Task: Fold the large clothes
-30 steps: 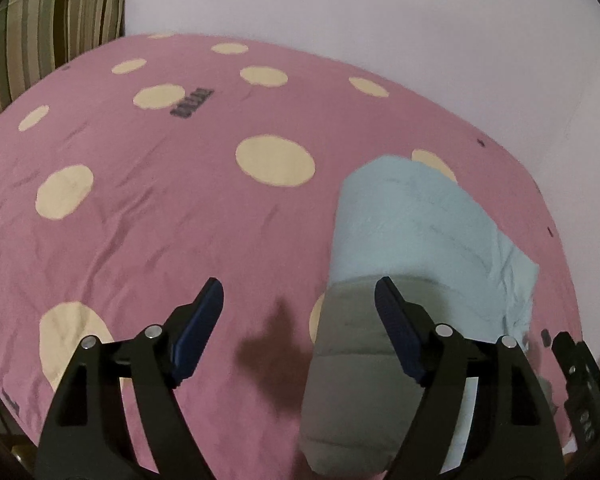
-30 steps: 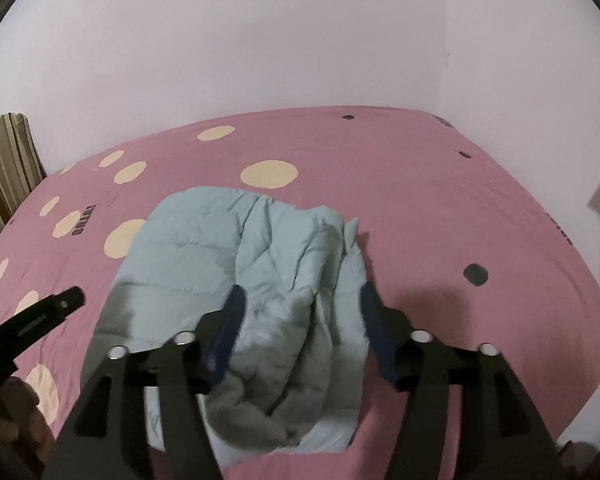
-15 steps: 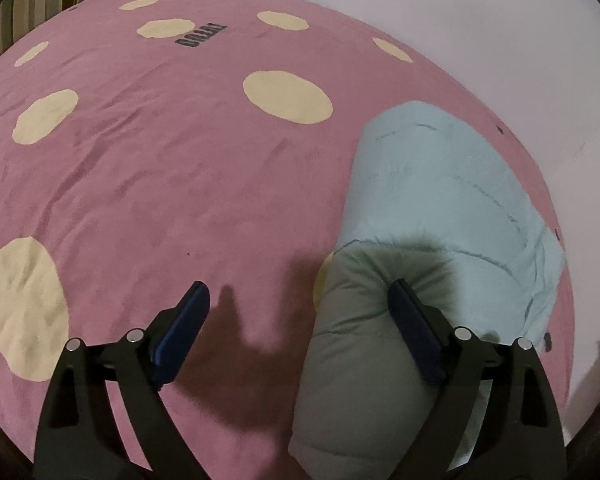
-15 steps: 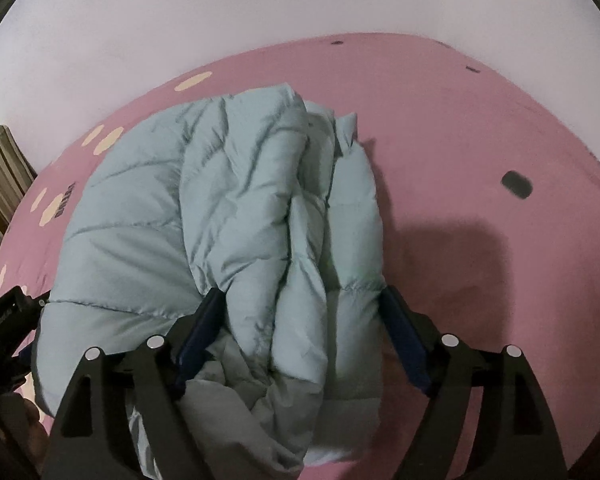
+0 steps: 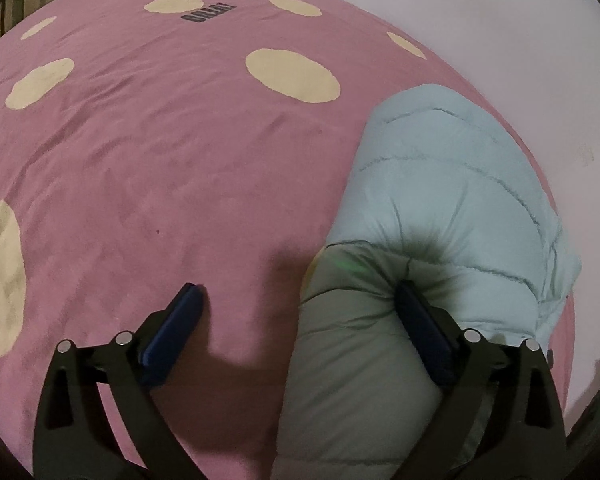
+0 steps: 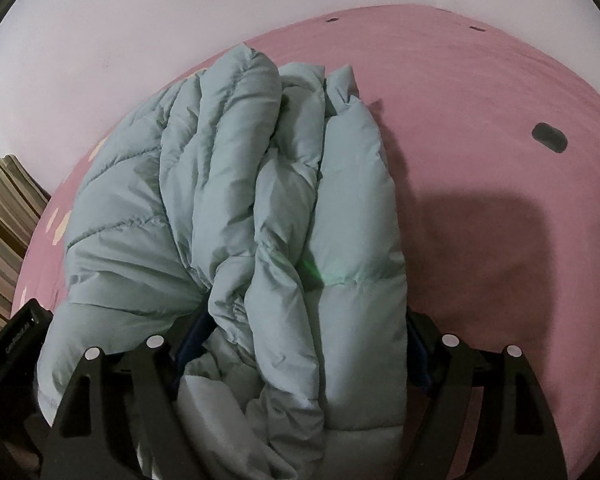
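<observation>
A puffy pale-blue quilted jacket (image 5: 440,200) lies bundled on the pink spotted bed sheet (image 5: 160,160). My left gripper (image 5: 298,290) stands low over the jacket's near left edge with its jaws opening. Its right finger (image 5: 420,320) dents the fabric while its left finger (image 5: 180,316) rests apart on the bare sheet. In the right wrist view the jacket (image 6: 260,180) shows several thick folds. My right gripper (image 6: 306,316) straddles the near end of that bundle with its jaws closing. The fabric fills the gap, bulges over both fingers and hides the pads.
The pink sheet (image 6: 480,80) stretches right of the jacket, carrying dark oval spots and the gripper's shadow. A striped cushion (image 6: 4,216) sits at the far left by the pale wall (image 5: 500,20). The black body of the left gripper (image 6: 16,336) shows at the lower left.
Both grippers have sunk toward the bed. The left jaws have spread wider, its right finger now dug into the jacket. The right gripper has come down around the folded bundle.
</observation>
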`<state>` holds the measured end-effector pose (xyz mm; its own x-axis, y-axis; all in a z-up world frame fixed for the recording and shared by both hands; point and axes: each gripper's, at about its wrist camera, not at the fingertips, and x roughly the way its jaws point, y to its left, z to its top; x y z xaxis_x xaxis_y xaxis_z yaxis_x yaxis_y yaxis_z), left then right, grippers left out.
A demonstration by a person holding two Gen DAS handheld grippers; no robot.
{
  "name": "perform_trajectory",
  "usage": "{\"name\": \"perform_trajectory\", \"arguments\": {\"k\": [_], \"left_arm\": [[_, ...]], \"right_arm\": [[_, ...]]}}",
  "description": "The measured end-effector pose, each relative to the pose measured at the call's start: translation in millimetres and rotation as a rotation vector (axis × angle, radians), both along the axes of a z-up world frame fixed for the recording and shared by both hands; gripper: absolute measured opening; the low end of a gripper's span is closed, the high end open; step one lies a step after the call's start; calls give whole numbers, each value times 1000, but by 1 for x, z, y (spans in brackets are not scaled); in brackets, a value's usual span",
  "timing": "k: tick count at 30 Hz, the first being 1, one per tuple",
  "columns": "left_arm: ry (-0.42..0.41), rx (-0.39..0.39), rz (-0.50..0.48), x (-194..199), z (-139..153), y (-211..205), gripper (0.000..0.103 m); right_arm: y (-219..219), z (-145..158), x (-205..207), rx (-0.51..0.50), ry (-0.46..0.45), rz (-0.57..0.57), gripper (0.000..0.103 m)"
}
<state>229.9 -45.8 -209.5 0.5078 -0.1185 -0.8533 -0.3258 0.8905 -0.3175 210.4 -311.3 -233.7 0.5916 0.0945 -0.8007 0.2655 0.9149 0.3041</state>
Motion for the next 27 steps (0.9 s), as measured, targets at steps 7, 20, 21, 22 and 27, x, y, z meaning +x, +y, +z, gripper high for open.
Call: {"name": "perform_trajectory", "arguments": {"k": [7,20,21,22,27], "left_arm": [[-71,-115,-22,-5,-3,0,69],[-194,-158,-118,-18,19,-12,28],[-200,-162,-120,-17,22,-10,28],[-215,-162,-121,-17,27,-7,27],[-273,-152,-95,-17,47,14,27]], "right_arm": [[9,2,-16,32,-42,27,48],[18,8,-23,83,-129,57,26],[20,9,-22,87,-134,64,25],[21,12,-21,90,-137,69,25],[46,22,-3,107,-171,126,24]]}}
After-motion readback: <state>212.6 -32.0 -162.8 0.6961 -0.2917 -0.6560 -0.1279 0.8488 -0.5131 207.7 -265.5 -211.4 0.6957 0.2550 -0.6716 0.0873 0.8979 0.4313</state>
